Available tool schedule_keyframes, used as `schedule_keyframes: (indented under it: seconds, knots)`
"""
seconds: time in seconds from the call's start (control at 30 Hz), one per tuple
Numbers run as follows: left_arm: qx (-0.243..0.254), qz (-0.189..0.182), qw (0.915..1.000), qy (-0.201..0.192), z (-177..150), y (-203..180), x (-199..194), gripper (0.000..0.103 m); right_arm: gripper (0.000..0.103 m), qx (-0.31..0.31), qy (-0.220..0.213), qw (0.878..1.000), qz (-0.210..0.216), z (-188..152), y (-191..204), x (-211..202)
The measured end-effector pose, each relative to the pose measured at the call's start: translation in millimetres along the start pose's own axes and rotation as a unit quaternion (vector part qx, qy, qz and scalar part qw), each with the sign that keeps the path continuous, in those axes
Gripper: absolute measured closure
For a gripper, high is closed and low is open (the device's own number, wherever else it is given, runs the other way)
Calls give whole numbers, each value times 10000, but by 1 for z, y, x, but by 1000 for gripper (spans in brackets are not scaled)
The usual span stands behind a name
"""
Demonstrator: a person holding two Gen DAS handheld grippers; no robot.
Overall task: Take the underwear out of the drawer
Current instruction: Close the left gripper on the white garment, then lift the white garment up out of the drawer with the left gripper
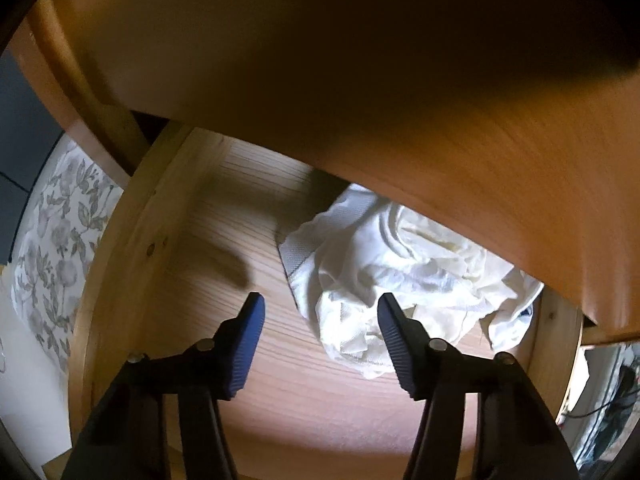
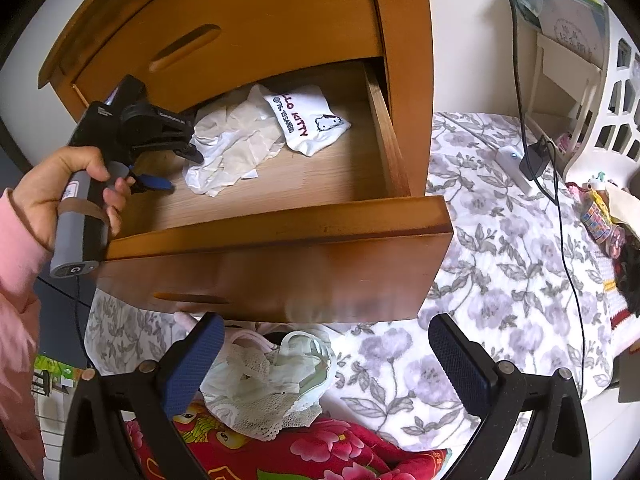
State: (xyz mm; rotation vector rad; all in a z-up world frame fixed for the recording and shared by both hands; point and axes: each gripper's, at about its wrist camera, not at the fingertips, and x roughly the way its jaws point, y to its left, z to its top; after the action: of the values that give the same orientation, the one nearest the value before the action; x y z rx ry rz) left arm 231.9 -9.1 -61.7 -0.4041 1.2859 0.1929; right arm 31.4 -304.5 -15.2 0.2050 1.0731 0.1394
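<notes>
The crumpled white underwear (image 1: 384, 276) is lying toward the back right corner of the open drawer (image 2: 276, 216), partly tucked under the cabinet front (image 1: 360, 60), beside a folded white piece printed with a cartoon cat (image 2: 308, 120). I am lowering the left gripper (image 1: 320, 320) over the heap's near edge, jaws half spread and pinching nothing yet; one blue pad (image 1: 394, 340) is lying over the cloth, the other over bare wood. I am judging that a shift toward the pile, then a deep bite on a thick fold, will lift it cleanly. The right gripper (image 2: 324, 356) is hovering outside, jaws spread and empty, above lacy garments (image 2: 272, 380) on the floral bedsheet (image 2: 500, 264).
</notes>
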Motion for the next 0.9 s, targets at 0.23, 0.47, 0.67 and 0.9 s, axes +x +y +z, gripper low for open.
schedule_keyframes:
  seconds: [0.23, 0.47, 0.67, 0.9]
  knots:
    - [-613, -222, 9976, 224, 3, 25, 11, 68, 0, 15, 22, 10000, 26, 0, -1, 2]
    - [-685, -521, 9958, 311, 6, 36, 15, 80, 0, -1, 37, 10000, 46, 0, 0, 4]
    - [-694, -665, 9948, 346, 10, 40, 19, 97, 0, 13, 47, 10000, 29, 0, -1, 4]
    - [-699, -796, 9939, 319, 12, 43, 16, 101, 0, -10, 15, 10000, 10, 1, -1, 2]
